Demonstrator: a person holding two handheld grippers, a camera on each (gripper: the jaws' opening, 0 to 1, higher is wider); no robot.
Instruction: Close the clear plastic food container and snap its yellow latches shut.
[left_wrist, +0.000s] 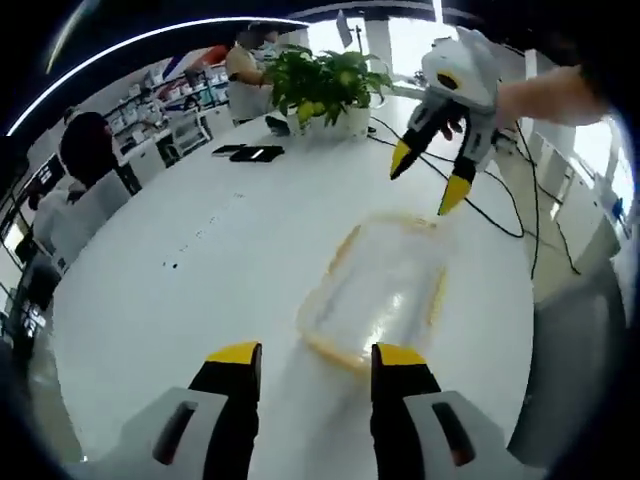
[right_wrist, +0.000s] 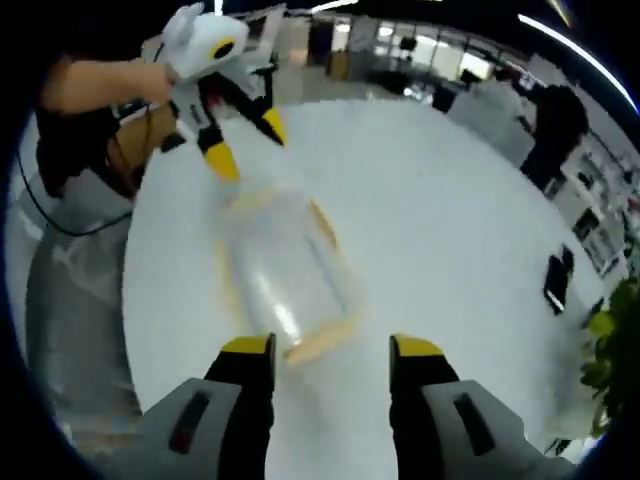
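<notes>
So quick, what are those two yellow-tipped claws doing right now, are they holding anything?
Left gripper: fingers open, holding nothing, above the table near the clear container.
Right gripper: fingers open, holding nothing.

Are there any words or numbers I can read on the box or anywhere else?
None can be read.
The clear plastic container with yellow latches shows no label in either view.
The dark flat things beside the potted plant are too small and blurred to tell.
</notes>
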